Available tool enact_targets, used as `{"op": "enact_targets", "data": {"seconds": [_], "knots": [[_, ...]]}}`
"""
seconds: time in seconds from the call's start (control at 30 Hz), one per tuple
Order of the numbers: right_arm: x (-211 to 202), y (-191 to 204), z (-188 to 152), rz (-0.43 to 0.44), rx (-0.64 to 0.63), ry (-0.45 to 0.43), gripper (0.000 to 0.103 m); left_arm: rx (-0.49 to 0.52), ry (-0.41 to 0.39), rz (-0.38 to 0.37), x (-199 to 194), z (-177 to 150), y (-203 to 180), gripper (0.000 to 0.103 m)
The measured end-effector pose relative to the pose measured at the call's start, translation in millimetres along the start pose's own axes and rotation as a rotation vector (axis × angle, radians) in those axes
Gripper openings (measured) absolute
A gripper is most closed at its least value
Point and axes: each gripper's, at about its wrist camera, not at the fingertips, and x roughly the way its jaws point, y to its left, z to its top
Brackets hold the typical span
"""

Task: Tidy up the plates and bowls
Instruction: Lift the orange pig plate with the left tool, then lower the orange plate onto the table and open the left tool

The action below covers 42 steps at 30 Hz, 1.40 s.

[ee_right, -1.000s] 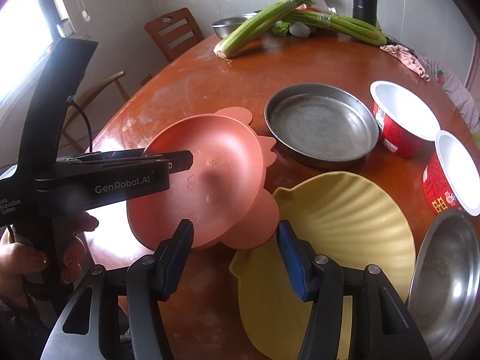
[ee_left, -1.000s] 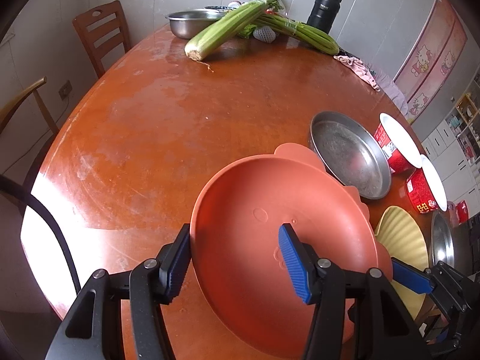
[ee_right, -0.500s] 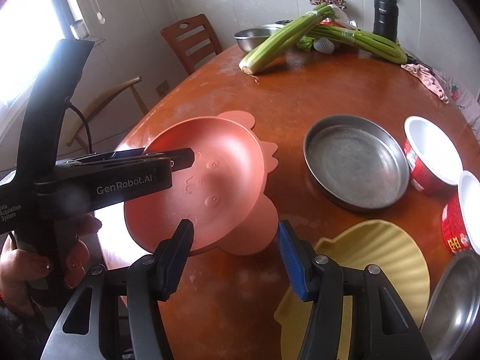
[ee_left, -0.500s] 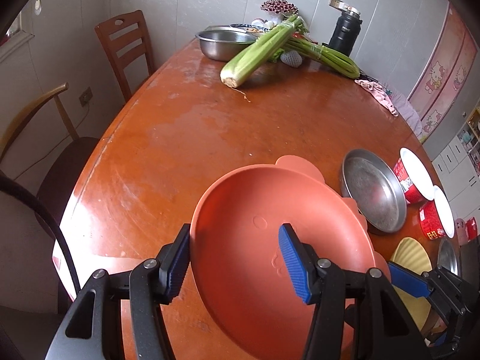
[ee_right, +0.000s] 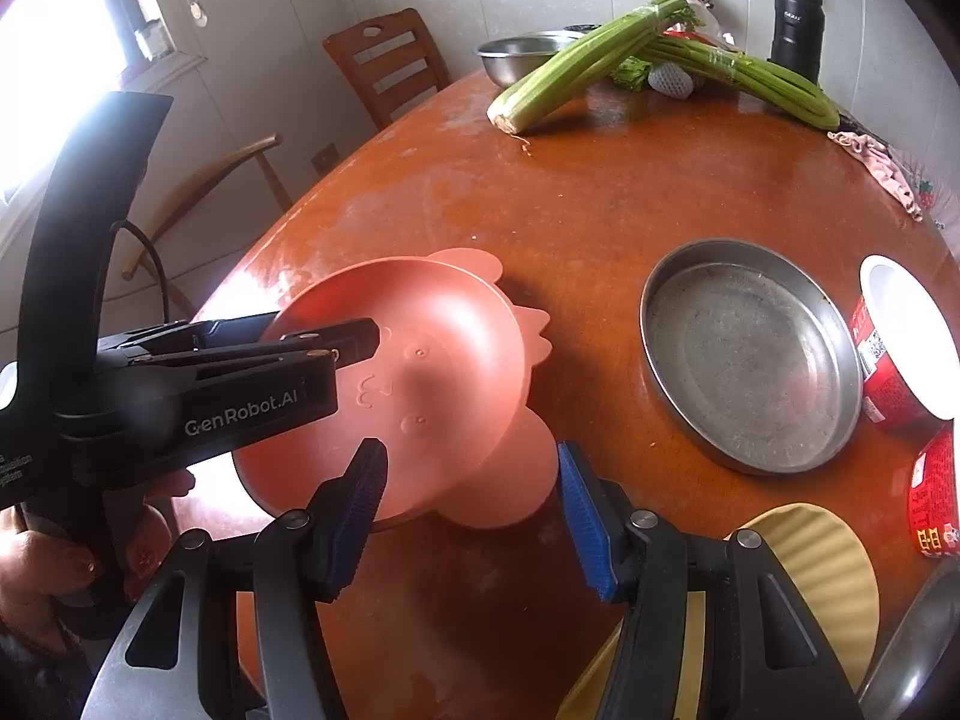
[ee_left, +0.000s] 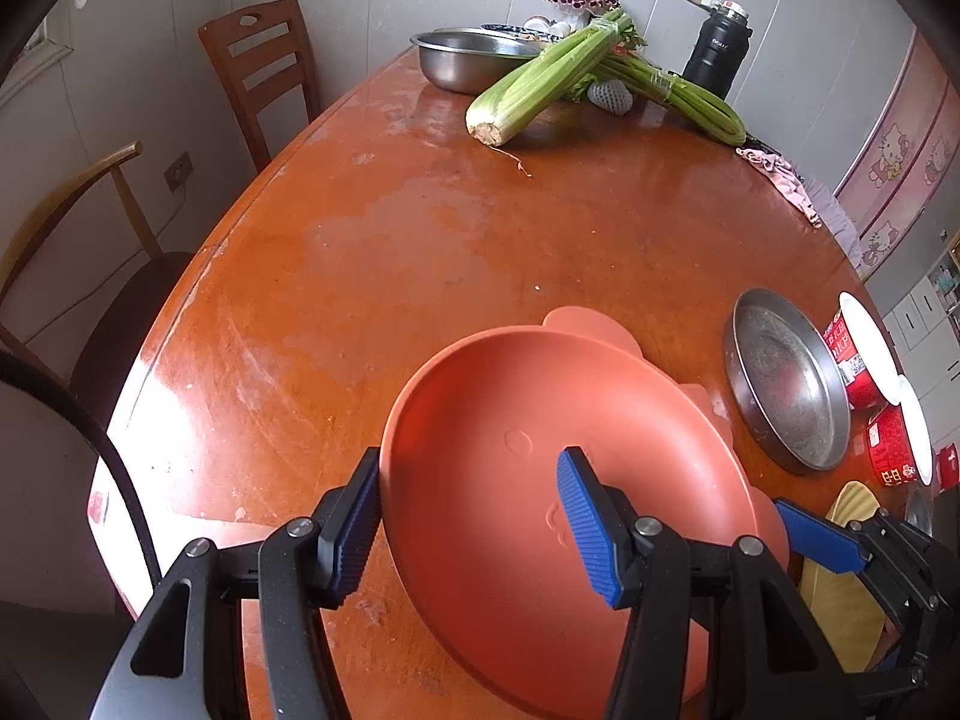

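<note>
An orange plastic plate (ee_left: 540,456) with animal ears sits on the wooden table near its front left edge; it also shows in the right wrist view (ee_right: 432,372). My left gripper (ee_left: 468,516) is open, one finger left of the rim and one over the plate's inside. My right gripper (ee_right: 471,510) is open and empty, just in front of the plate's near ear. A yellow shell-shaped plate (ee_right: 822,564) lies at the right front. A round steel pan (ee_right: 750,354) lies to the right of the orange plate.
Two red instant-noodle bowls (ee_right: 906,342) stand right of the pan, and a steel dish edge (ee_right: 918,648) shows at bottom right. At the far end lie celery bunches (ee_left: 540,84), a steel basin (ee_left: 468,57), a black flask (ee_left: 717,54) and a pink cloth (ee_left: 780,174). Chairs (ee_left: 258,72) stand left.
Both grippers have drawn back toward the near left of the table, so the steel pan, bowls and yellow plate have shifted right in both views. The orange plate stays between the left fingers.
</note>
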Motion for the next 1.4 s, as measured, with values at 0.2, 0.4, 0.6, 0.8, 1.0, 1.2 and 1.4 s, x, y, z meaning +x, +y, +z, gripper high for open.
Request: {"op": "enact_targets", "data": {"seconds": [0.2,0.4,0.6,0.8,1.0,1.2,1.4], "knots": [[7,-6,4,-0.017,0.013,0.009,0.060,0.001,0.009,-0.006,5,0,-2,0.058],[11,-11,9,-0.054,0.000,0.009,0.060,0.004,0.010,-0.017,6,-3,-6,0.058],[12,-12,11,-0.081,-0.012,0.002,0.060,0.018,0.007,-0.015,7,-6,-10,0.058],[14,-13,10,-0.094,-0.022,0.010,0.060,0.012,0.015,-0.039,6,-10,-10,0.058],[14,-9,9,-0.126,-0.070,-0.001,0.060,0.012,0.024,-0.052,6,-12,-12,0.057],[7,-5,7,-0.153,-0.096,-0.030,0.060,0.005,0.025,-0.061,4,-12,-11,0.057],[-3,-7,6,-0.159,-0.092,-0.056,0.060,-0.016,-0.007,-0.050,-8,-12,-3,0.057]]}}
